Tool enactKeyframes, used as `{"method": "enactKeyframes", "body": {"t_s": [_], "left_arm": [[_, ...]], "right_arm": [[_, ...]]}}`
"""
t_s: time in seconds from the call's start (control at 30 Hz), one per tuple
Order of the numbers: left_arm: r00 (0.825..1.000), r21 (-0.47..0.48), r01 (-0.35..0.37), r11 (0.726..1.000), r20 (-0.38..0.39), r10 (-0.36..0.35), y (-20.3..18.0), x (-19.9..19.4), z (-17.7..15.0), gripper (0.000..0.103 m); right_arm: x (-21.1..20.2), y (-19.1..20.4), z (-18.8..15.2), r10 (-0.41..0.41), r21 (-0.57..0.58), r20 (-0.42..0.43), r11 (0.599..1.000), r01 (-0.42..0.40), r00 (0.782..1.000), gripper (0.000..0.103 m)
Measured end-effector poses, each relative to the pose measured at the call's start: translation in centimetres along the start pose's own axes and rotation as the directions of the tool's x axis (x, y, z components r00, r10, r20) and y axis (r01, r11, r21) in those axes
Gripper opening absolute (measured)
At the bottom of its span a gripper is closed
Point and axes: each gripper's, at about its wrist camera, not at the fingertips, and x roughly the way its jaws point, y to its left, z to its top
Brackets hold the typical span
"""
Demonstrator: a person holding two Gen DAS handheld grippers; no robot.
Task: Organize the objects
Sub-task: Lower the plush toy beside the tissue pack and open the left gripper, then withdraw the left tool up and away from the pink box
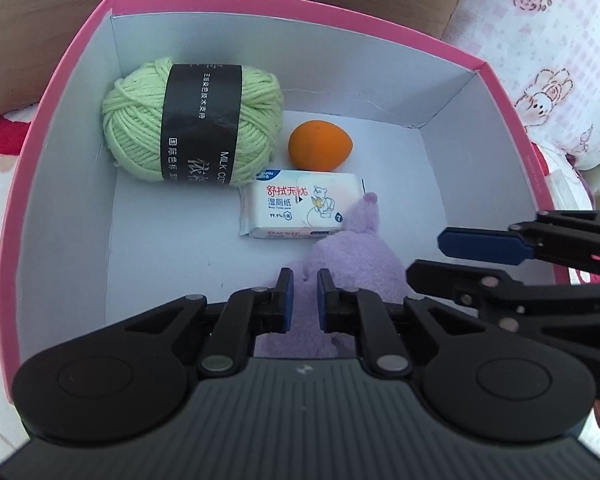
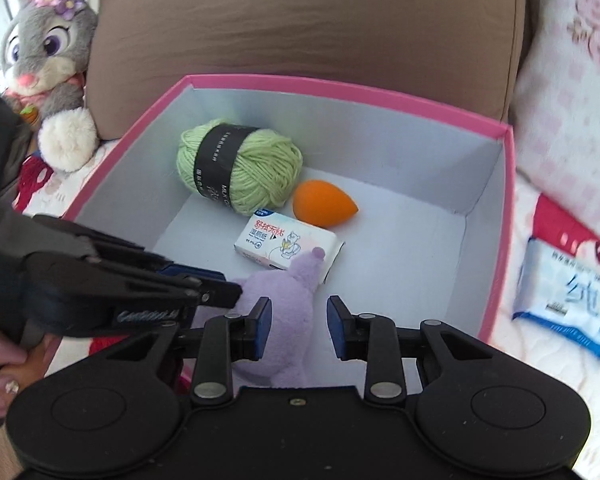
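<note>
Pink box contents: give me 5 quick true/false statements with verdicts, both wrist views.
1. The green yarn ball lies inside the pink box. True.
2. The orange sponge sits outside the box on the bedding. False: it lies on the box floor, beside the yarn.
3. The purple plush toy partly covers a corner of the white wipes pack. True.
4. The right gripper is clamped on the wipes pack. False: its jaws stand open, with the plush between and below them.
5. A blue wipes pack lies outside the box. True.
</note>
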Motion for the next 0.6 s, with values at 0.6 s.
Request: {"method": "enactKeyframes", "body": {"t_s": [0.6], "left_arm": [[0.994,-0.001,-0.006,1.0,0.106,0.006,-1.6,-9.6,0.1,0.013]], "right_arm": [[-7.8,1.5,-0.4,0.005,0.014,0.085,1.0,-0.007,0.996,0.036]]}}
